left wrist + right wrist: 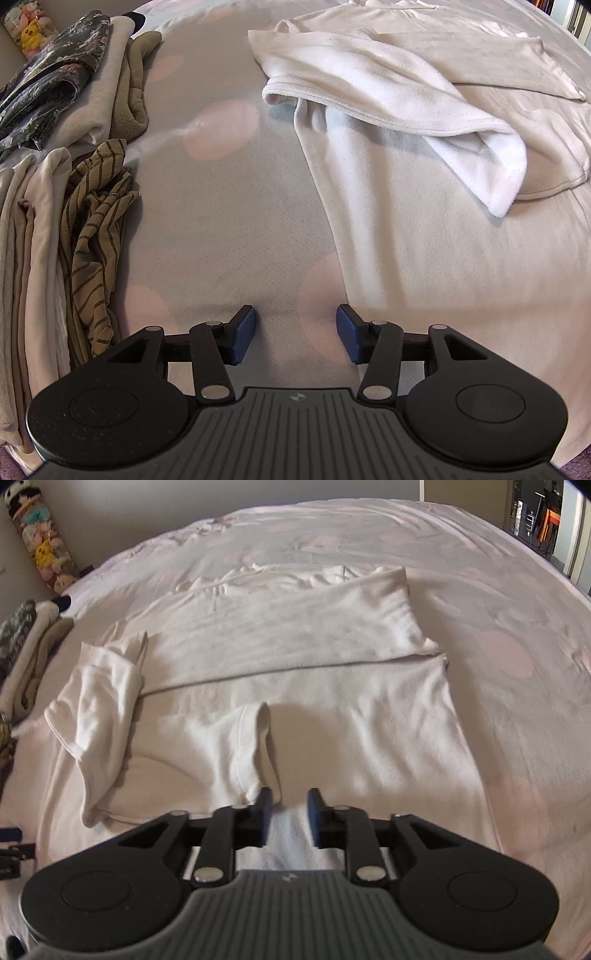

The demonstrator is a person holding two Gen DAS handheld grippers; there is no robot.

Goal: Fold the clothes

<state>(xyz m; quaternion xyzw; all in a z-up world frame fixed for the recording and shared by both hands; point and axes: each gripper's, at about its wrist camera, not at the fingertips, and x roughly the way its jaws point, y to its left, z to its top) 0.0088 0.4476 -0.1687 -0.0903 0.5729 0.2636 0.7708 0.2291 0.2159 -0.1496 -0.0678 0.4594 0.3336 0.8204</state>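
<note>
- Left wrist view: the left gripper [295,334] hangs with its jaws wide and empty over bare bedsheet [229,229]. The white garment [388,110] lies ahead and to the right of the jaws, its near edge just beside the right pad. A closing here would likely pinch only sheet. The striped cloth [98,221] sits well left, clear of the jaws.
- Right wrist view: the right gripper [290,818] stands over the garment with jaws partly open and nothing between them; a folded sleeve [247,746] touches the left pad. Dragging it could undo the fold; motion blur suggests a misplaced grasp.
</note>
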